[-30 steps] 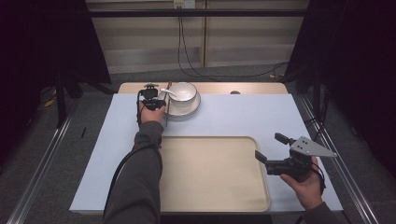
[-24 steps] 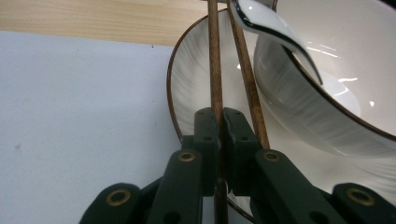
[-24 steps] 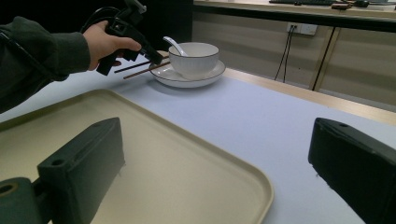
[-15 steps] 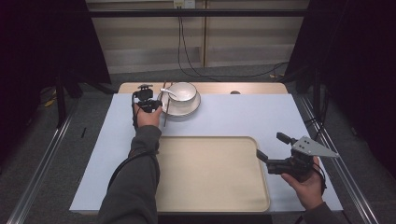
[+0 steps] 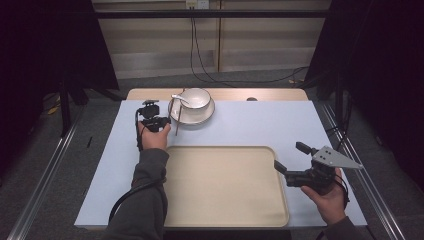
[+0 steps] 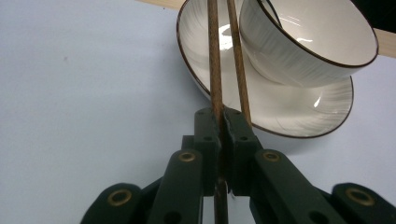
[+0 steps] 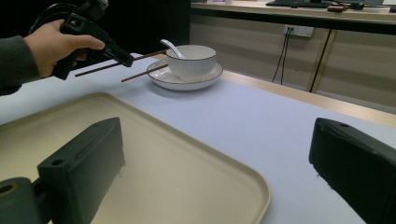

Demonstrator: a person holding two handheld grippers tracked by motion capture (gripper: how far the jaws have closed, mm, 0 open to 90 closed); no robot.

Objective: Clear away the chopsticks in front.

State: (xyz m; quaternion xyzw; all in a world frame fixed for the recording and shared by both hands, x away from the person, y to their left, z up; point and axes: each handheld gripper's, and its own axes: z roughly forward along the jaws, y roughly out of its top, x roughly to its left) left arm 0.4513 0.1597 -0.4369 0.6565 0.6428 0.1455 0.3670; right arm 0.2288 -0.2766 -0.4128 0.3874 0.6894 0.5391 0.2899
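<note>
Pale blue surface (image 5: 260, 125), plate (image 5: 200, 116) and bowl (image 5: 195, 97) by its far edge. Left claw (image 6: 220, 122) pinches one chopstick (image 6: 214, 60) leaning on the plate; its mate (image 6: 237, 56) may get dragged off. Right claw (image 7: 210, 158) gapes wide over the tray (image 5: 225, 200).

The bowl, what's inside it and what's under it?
A white spoon rests inside the bowl, handle over the rim. A plate sits underneath. The bowl's bottom inside is hidden.

Matt wooden chopstick (image 6: 214, 56), glossy ceramic bowl (image 6: 306, 39)
</note>
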